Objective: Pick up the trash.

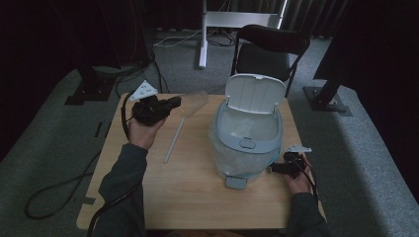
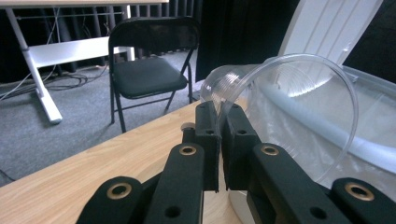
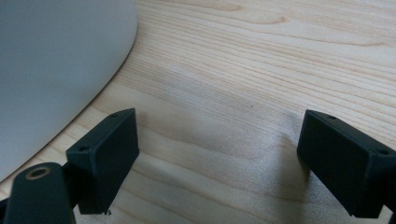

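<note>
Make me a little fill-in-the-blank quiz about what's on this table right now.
1. The left gripper has its fingers closed on the rim of a clear plastic ____.
2. The lid of the bin stands ____.
3. The white straw lies on the ____.
4. The right gripper rests beside the bin with its fingers ____.

Missing words: cup; open; table; open

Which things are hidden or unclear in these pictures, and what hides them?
- Inside of the bin: high view, too dim and small; its clear liner blurs any contents.
- Cup wall between the pads: left gripper view, covered by the left gripper itself.
- Bin pedal: high view, partly under the bin body.
- Right gripper: right gripper view, its body cut off by the bottom edge.
- Straw: high view, upper end lost behind the cup.
</note>
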### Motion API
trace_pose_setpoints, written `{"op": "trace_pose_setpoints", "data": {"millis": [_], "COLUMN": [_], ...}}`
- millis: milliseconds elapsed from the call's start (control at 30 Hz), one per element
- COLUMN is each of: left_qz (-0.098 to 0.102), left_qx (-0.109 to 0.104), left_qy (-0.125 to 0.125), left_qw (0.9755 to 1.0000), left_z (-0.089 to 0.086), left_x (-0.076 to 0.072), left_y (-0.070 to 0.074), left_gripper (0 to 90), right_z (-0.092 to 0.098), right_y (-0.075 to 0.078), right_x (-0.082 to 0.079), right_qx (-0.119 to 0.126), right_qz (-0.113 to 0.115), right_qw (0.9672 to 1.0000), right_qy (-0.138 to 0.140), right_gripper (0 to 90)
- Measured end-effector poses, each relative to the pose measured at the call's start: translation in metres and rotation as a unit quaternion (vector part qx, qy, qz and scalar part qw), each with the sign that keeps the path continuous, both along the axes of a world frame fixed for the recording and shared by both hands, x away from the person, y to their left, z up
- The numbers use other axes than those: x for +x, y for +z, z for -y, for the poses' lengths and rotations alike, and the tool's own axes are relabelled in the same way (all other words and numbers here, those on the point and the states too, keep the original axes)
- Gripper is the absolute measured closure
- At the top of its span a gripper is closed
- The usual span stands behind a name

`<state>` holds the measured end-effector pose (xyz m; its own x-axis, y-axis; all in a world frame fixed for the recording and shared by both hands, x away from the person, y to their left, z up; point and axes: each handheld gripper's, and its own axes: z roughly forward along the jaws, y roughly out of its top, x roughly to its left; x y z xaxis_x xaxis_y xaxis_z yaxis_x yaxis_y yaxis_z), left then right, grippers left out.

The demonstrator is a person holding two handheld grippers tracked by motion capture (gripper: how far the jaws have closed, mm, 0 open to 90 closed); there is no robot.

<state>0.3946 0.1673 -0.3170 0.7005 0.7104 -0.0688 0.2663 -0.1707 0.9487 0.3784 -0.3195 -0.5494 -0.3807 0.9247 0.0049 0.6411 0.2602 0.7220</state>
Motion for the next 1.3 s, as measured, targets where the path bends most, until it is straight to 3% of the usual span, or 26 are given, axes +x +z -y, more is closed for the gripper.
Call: {"op": "trace_pose_setpoints", "data": {"millis": [1300], "left_qz": [0.027], "left_qx": [-0.007], "left_qy": [-0.058], "left_qw": [0.9979], "left_z": [0.038], "left_x": [-0.006], "left_y": [0.026], "left_gripper": [86.4], "right_z": [0.000], "right_y": [0.000], "right_x": [0.000], "right_qx": [0.000], "right_qz": [0.000], "right_qw": [1.0000], "right_qy": [0.000], "right_gripper": [11.6]}}
